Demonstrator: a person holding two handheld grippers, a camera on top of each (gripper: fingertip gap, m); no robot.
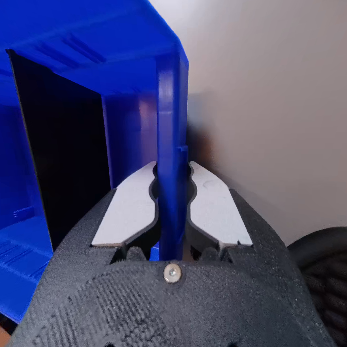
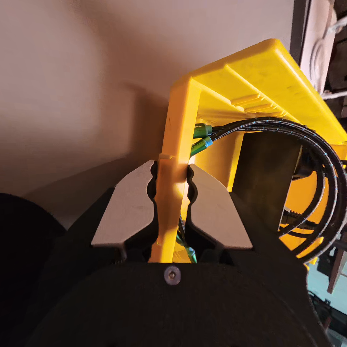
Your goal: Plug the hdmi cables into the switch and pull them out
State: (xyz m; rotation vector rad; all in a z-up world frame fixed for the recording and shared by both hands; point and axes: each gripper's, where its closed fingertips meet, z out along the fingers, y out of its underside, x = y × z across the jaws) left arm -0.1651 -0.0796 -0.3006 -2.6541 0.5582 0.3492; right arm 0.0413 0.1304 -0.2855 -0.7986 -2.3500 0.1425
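Note:
In the left wrist view my left gripper (image 1: 172, 165) is shut on the wall of a blue plastic bin (image 1: 171, 120), one finger on each side of its rim. A black flat panel (image 1: 62, 142) stands inside the blue bin. In the right wrist view my right gripper (image 2: 170, 165) is shut on the wall of a yellow plastic bin (image 2: 178, 120). Braided black HDMI cables (image 2: 300, 135) with green plugs (image 2: 203, 129) are coiled inside the yellow bin, next to a dark divider panel (image 2: 262, 178). No switch shows in either view.
A pale wall (image 1: 262, 93) is close behind both bins. A dark round fabric shape (image 1: 326, 281) sits at the lower right of the left view, and another (image 2: 22, 244) at the lower left of the right view. A dark frame (image 2: 298, 24) and clutter stand at the right view's far right.

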